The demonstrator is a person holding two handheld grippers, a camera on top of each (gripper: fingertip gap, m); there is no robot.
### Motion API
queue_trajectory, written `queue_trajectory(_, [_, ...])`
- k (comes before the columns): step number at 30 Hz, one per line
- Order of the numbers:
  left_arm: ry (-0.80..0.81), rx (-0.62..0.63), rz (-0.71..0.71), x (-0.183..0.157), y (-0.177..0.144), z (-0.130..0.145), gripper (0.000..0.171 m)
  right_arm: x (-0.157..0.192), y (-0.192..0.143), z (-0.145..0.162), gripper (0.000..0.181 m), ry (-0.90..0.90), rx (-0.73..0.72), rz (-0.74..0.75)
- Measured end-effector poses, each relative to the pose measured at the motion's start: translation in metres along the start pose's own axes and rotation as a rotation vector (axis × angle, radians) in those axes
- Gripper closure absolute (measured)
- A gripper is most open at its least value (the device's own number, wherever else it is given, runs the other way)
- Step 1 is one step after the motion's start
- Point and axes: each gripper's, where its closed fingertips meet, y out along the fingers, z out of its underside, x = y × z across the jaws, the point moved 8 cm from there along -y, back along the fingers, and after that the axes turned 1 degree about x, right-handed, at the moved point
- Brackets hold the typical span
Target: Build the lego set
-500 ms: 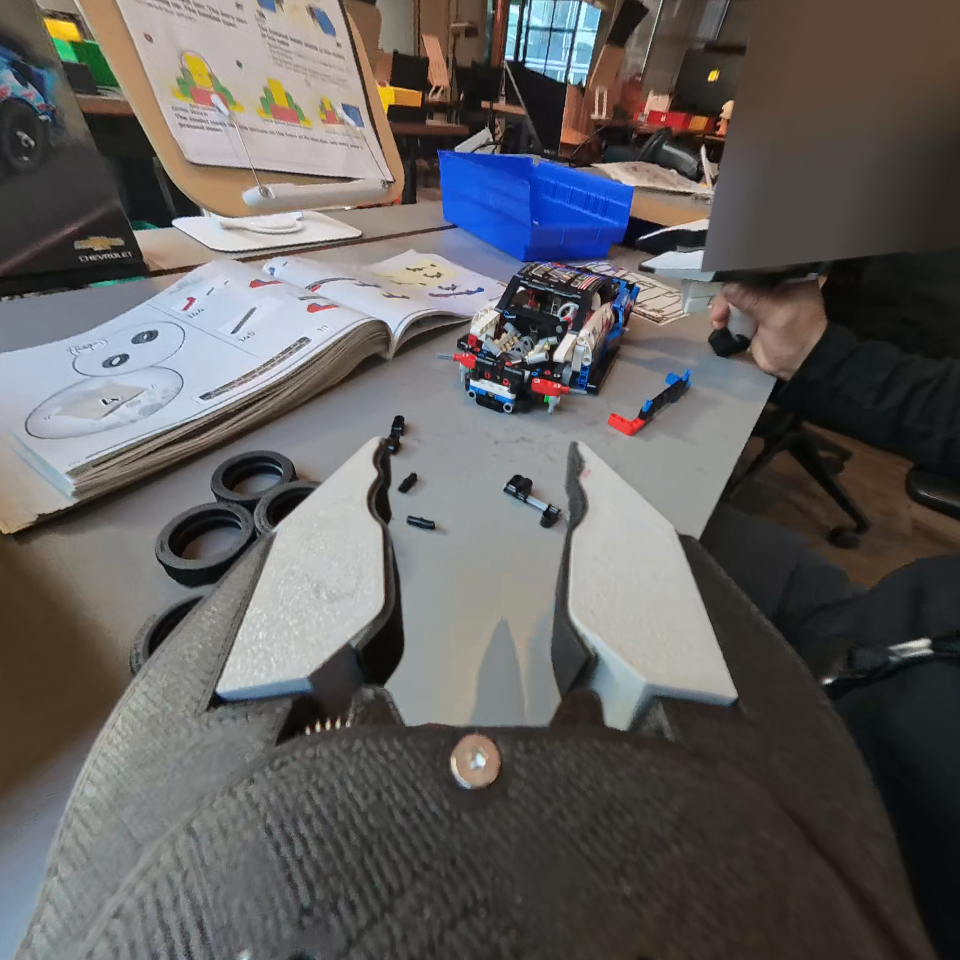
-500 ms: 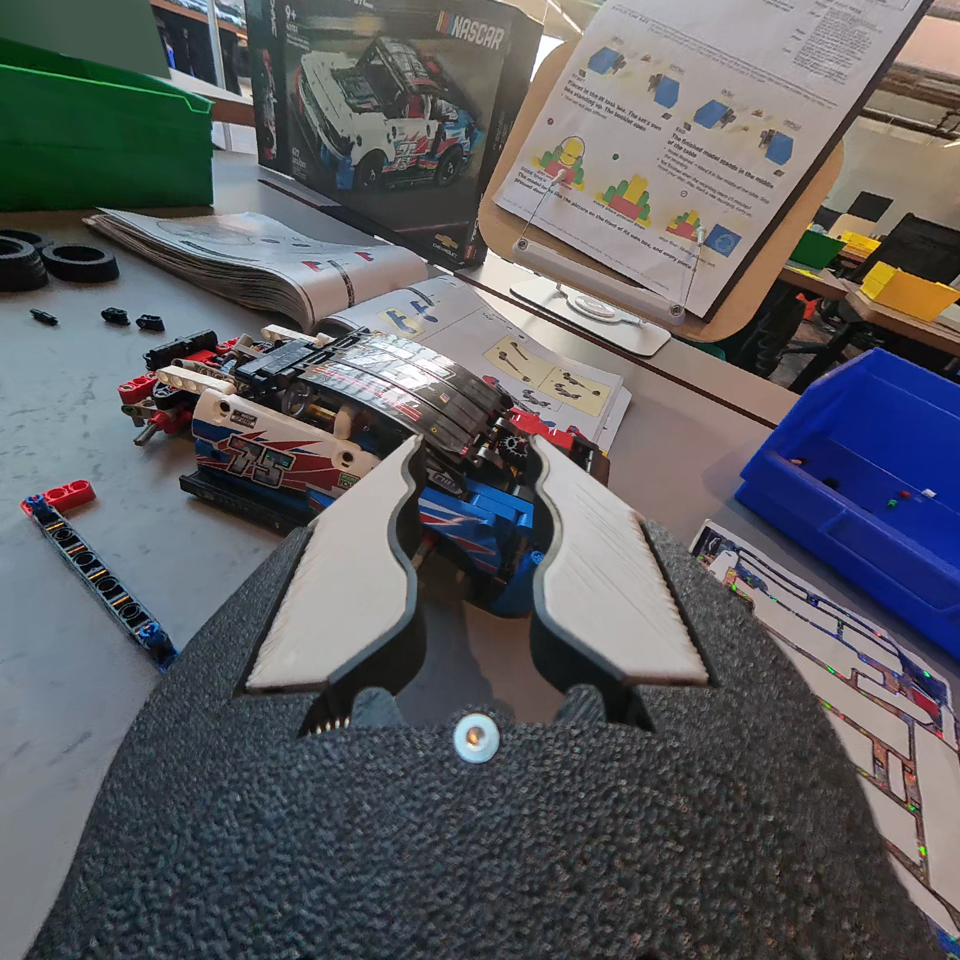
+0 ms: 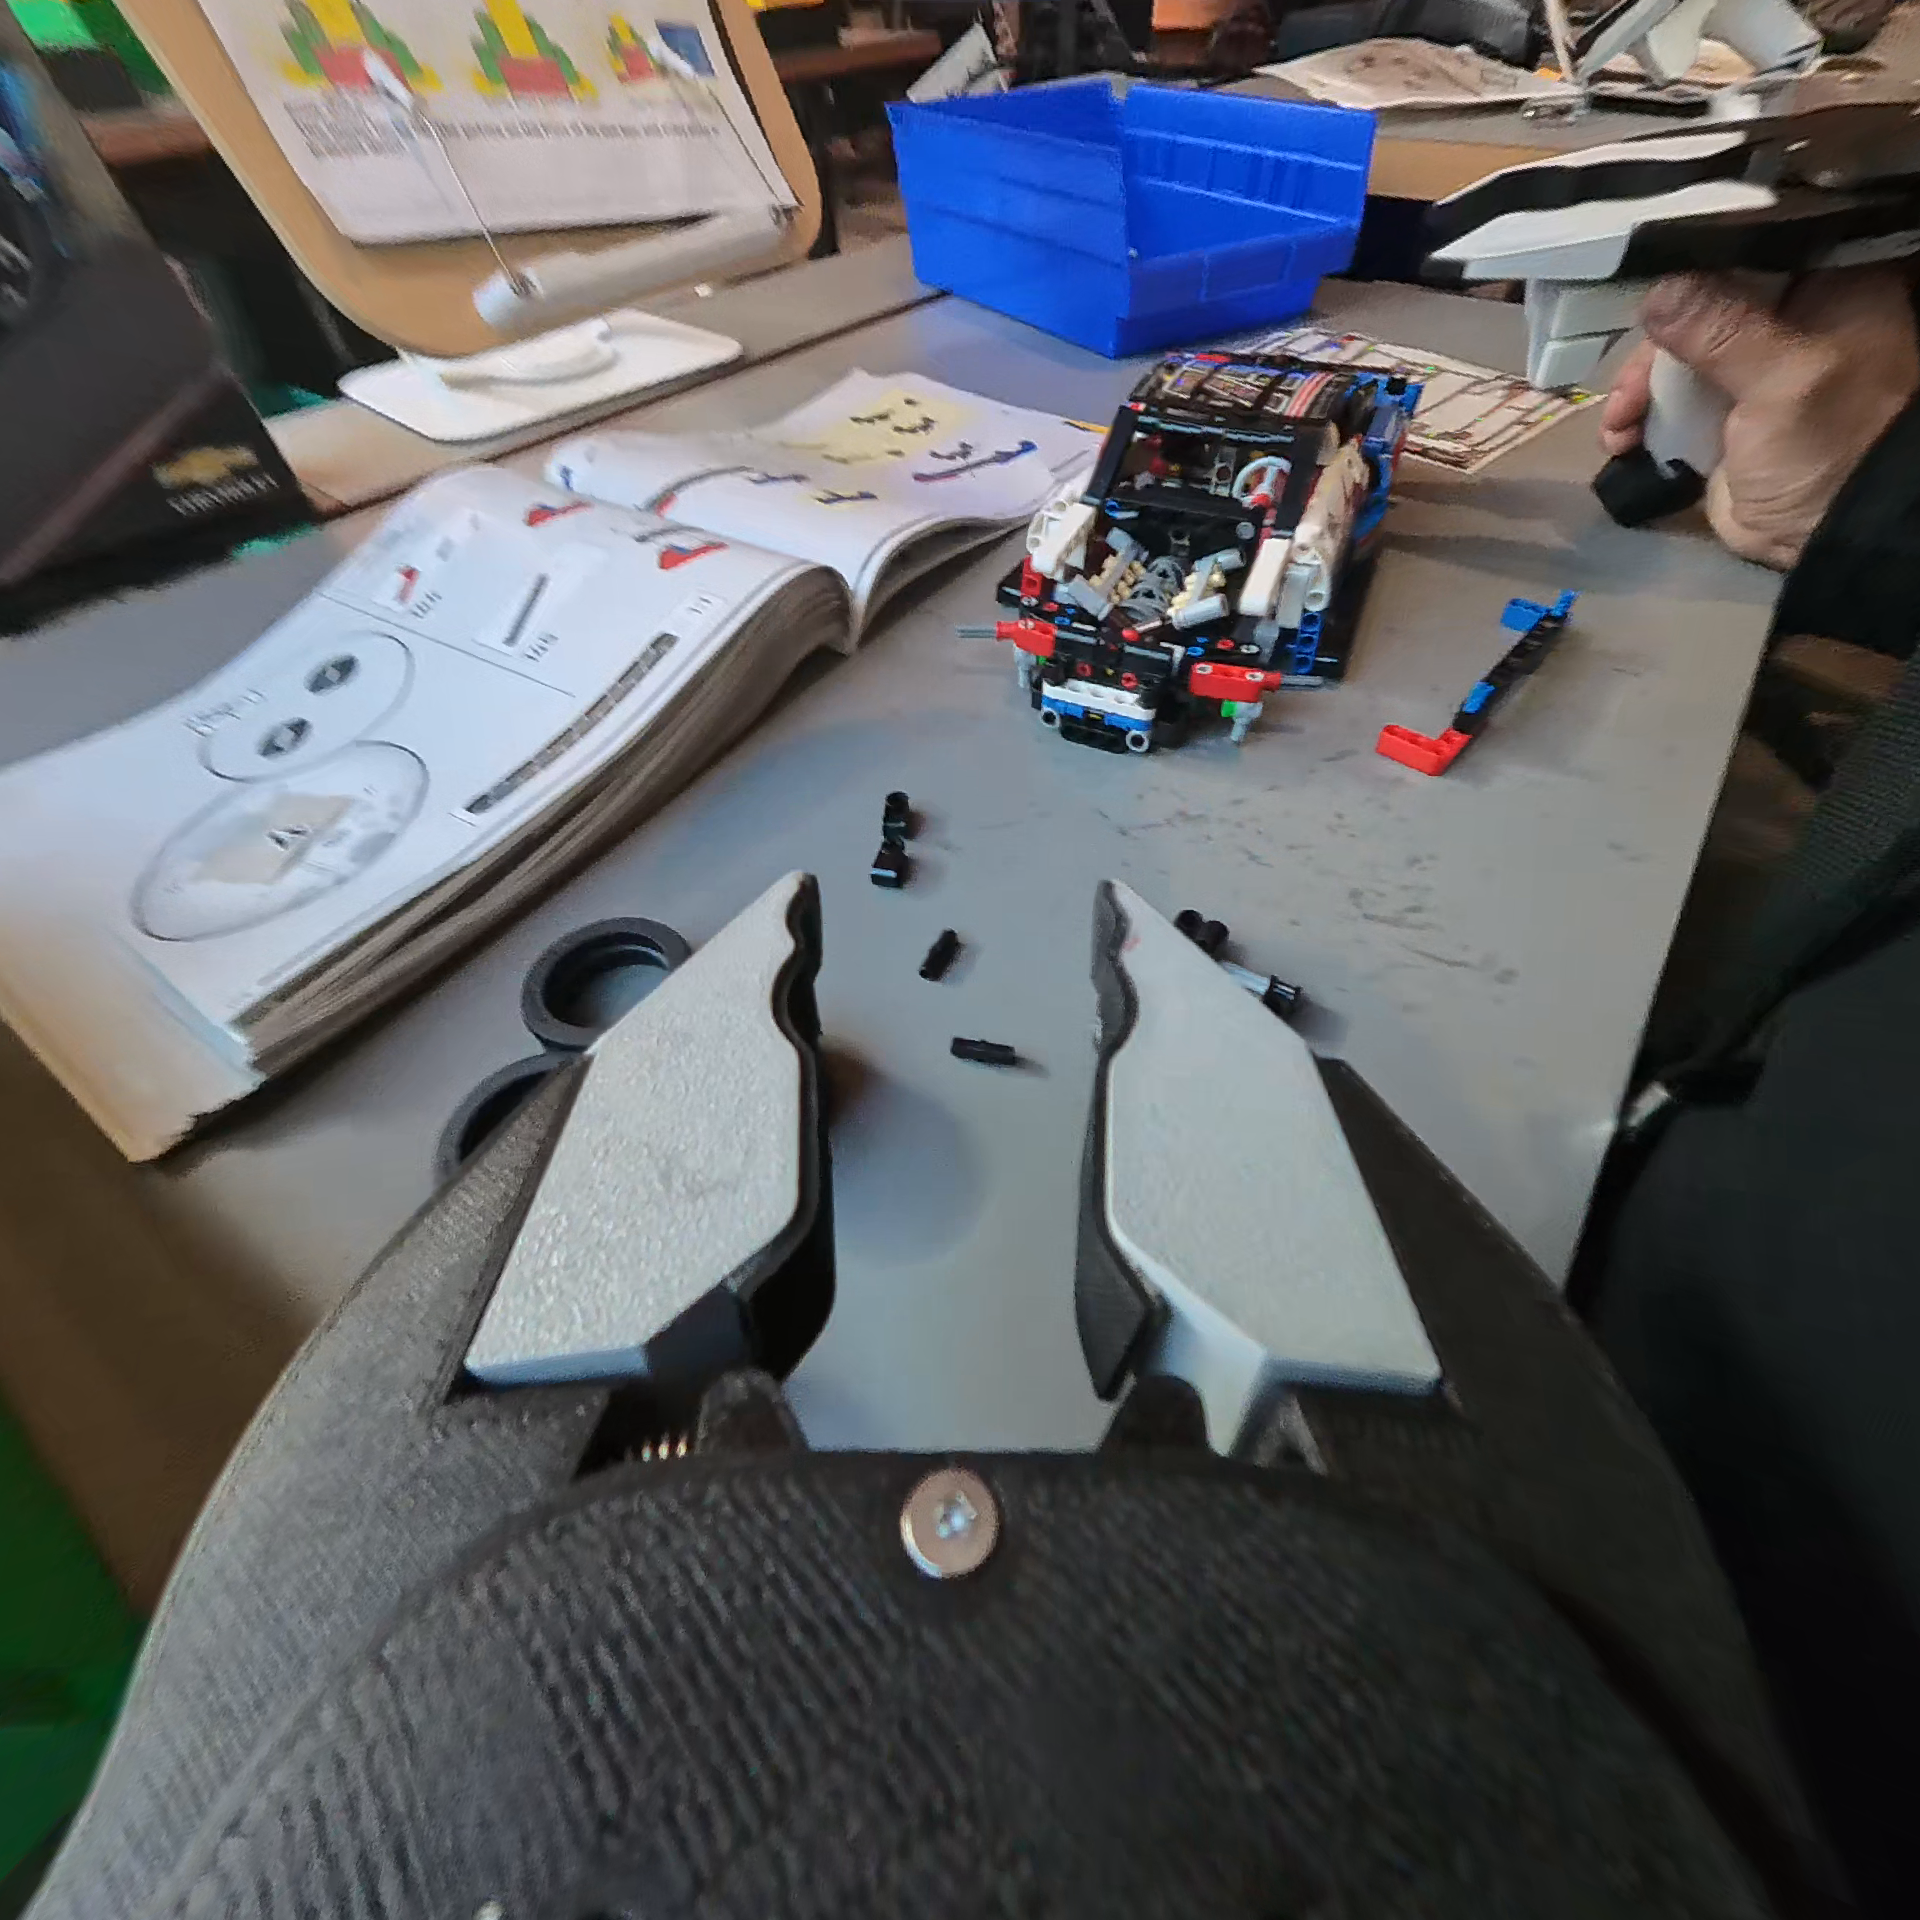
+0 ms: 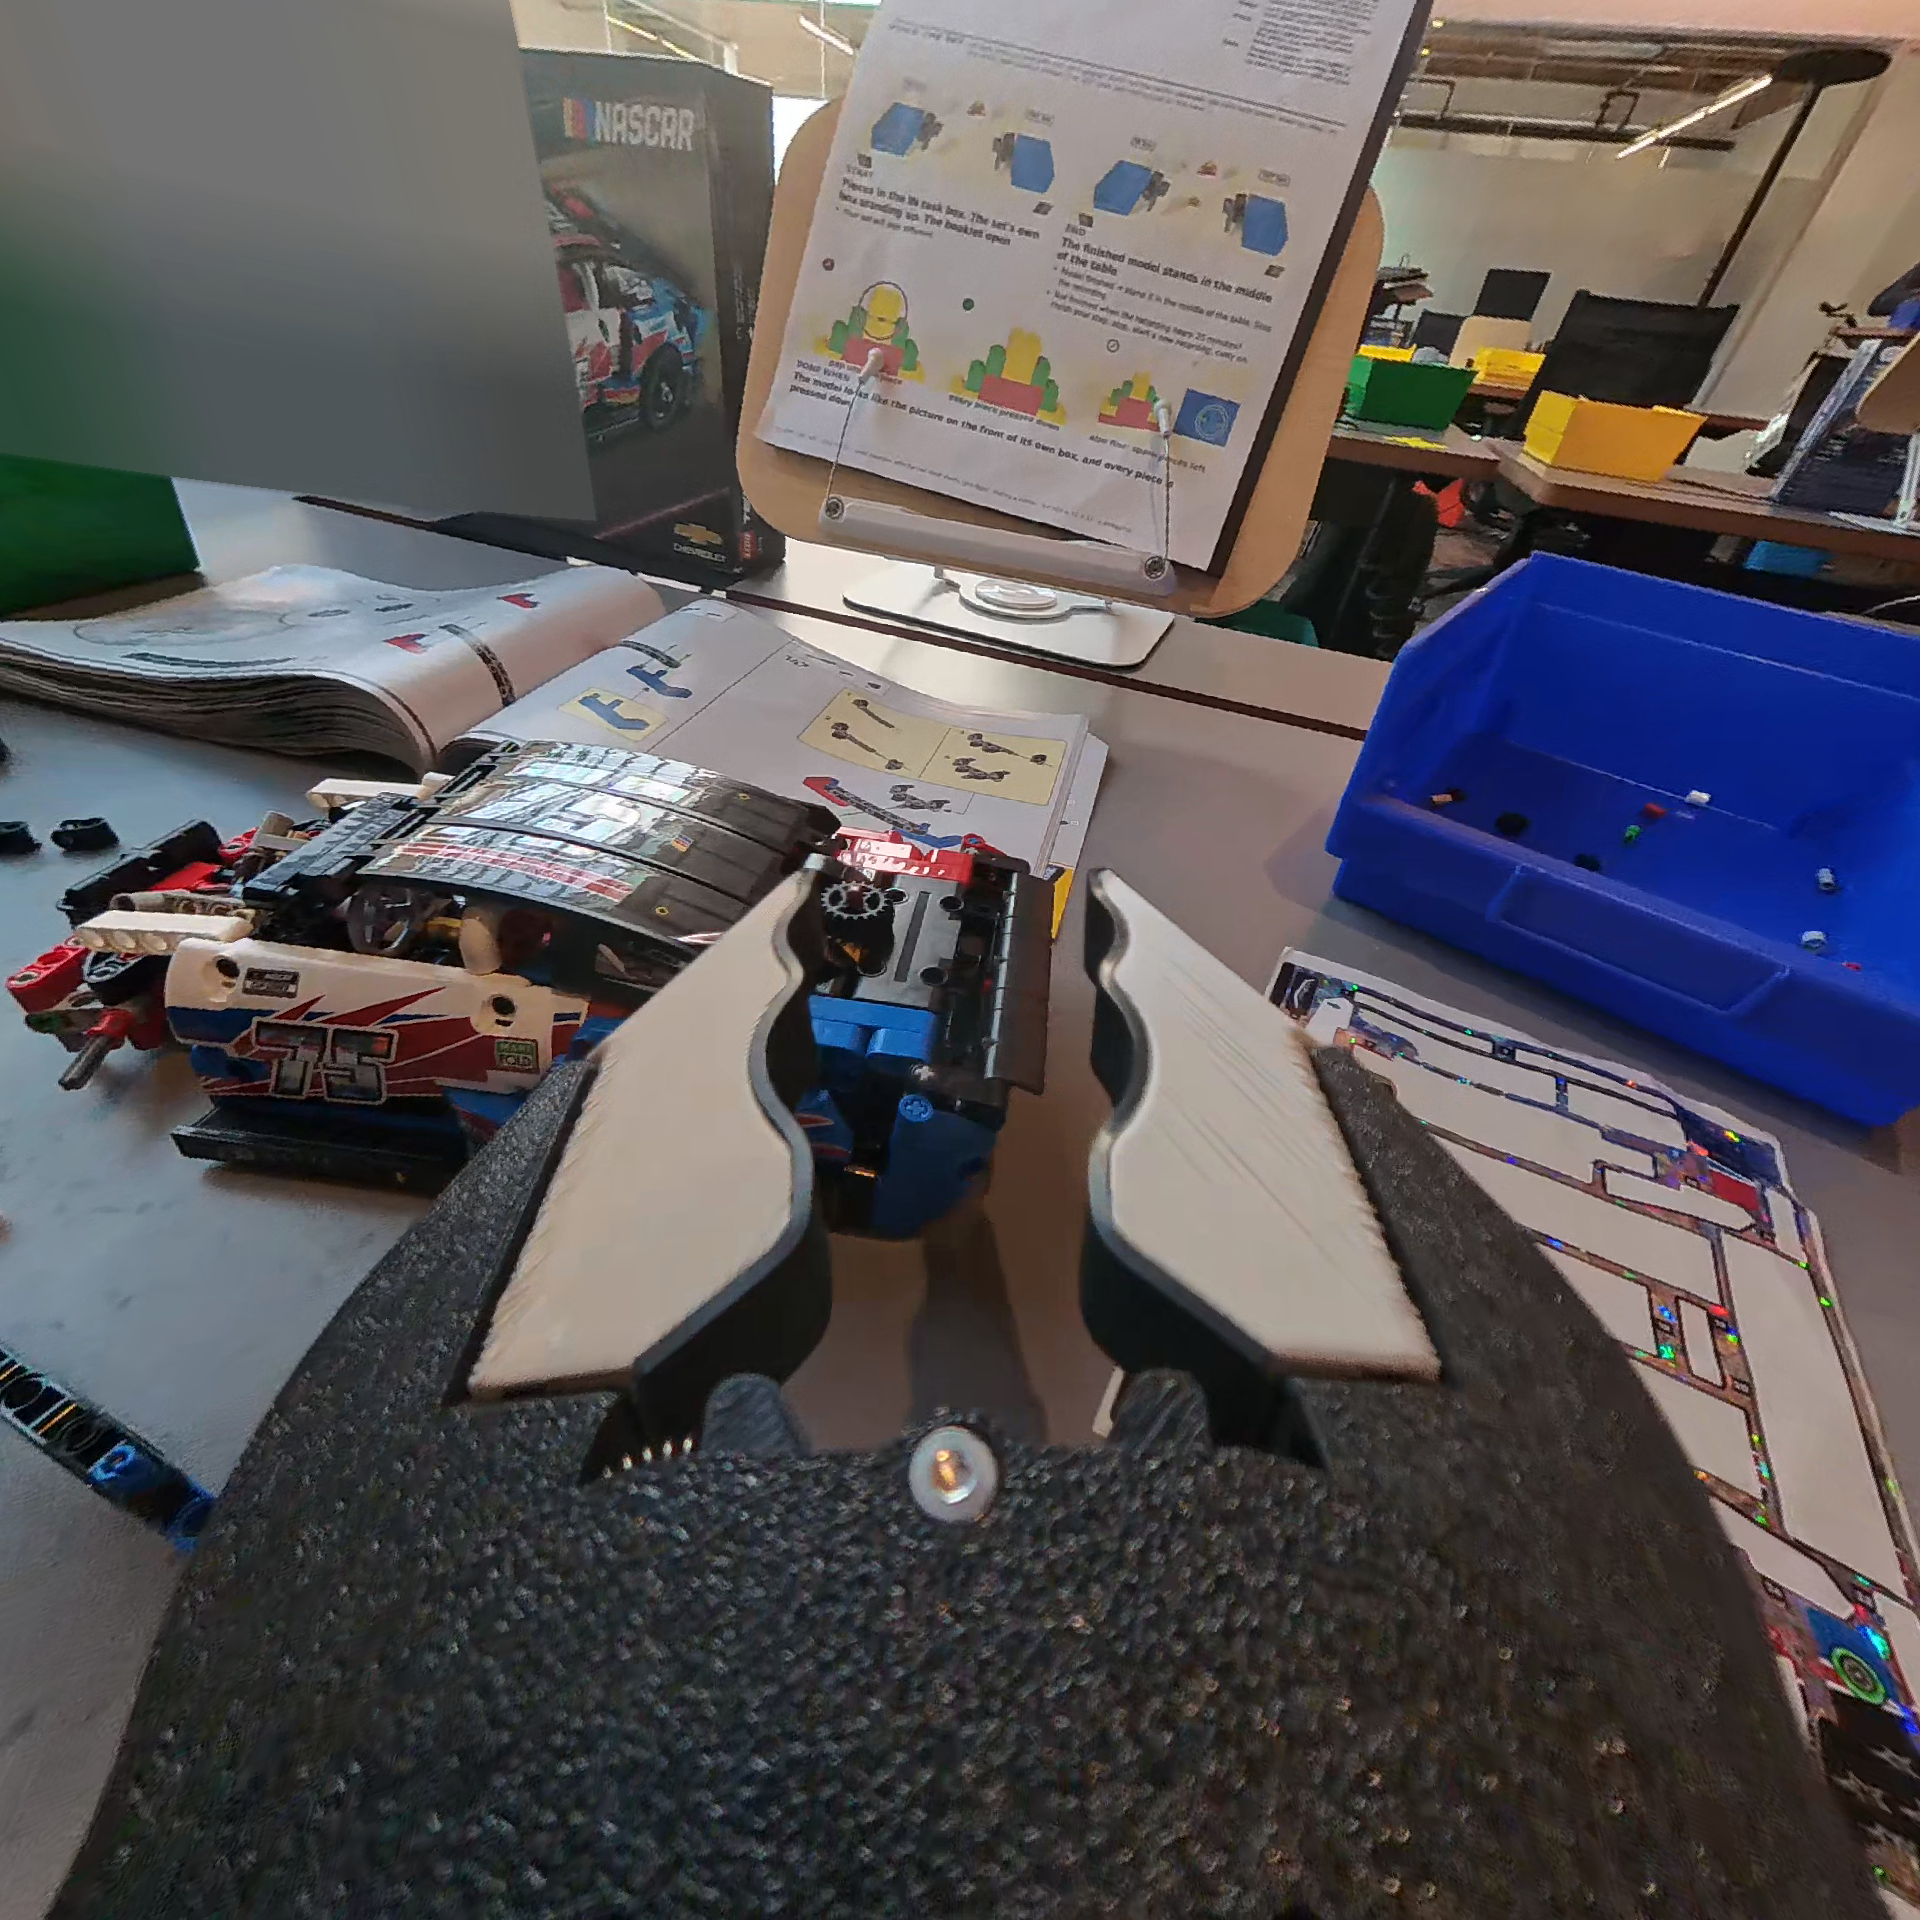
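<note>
The lego car (image 4: 499, 977) sits on the grey table (image 3: 1403, 935) beside the open booklet (image 3: 436, 707). The right gripper (image 4: 951, 904) hovers spread at its rear, empty; the left gripper (image 3: 956, 894) gapes over small black pins (image 3: 940, 954).

matt grey bench (image 3: 1351, 914), scuffed and smudgy in spots. the lego car (image 4: 499, 935) is glossy plastic, its black roof panels catching reflections. rough, grainy black plastic on the right gripper (image 4: 951, 914) body, with pale matt plates on the jaws. smooth shiny blue bin (image 4: 1662, 831). paper manual (image 3: 436, 707), faint sheen. sticker sheet (image 4: 1621, 1247) glitters. matt rubbery tyres (image 3: 603, 982).
</note>
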Motion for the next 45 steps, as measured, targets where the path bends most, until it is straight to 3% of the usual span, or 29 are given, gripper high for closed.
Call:
queue_trajectory(6, [-0.05,0.017,0.112,-0.002,0.001,0.001,0.121,0.005,-0.002,-0.001,0.133,-0.04,-0.016,-0.011])
queue_trajectory(17, [-0.013,0.075,0.175,-0.011,0.005,0.004,0.118,0.024,-0.005,-0.004,0.143,-0.037,-0.057,-0.232])
queue_trajectory(27, [0.057,0.129,0.097,-0.015,0.011,0.006,0.112,0.031,-0.007,-0.005,0.145,-0.026,-0.075,-0.337])
queue_trajectory(35, [0.017,0.168,0.08,-0.01,0.015,0.008,0.11,0.025,-0.006,-0.006,0.145,0.07,-0.09,-0.414])
queue_trajectory(45, [-0.023,0.228,0.087,-0.007,0.02,0.012,0.113,0.029,-0.004,-0.006,0.151,-0.001,-0.081,-0.377])
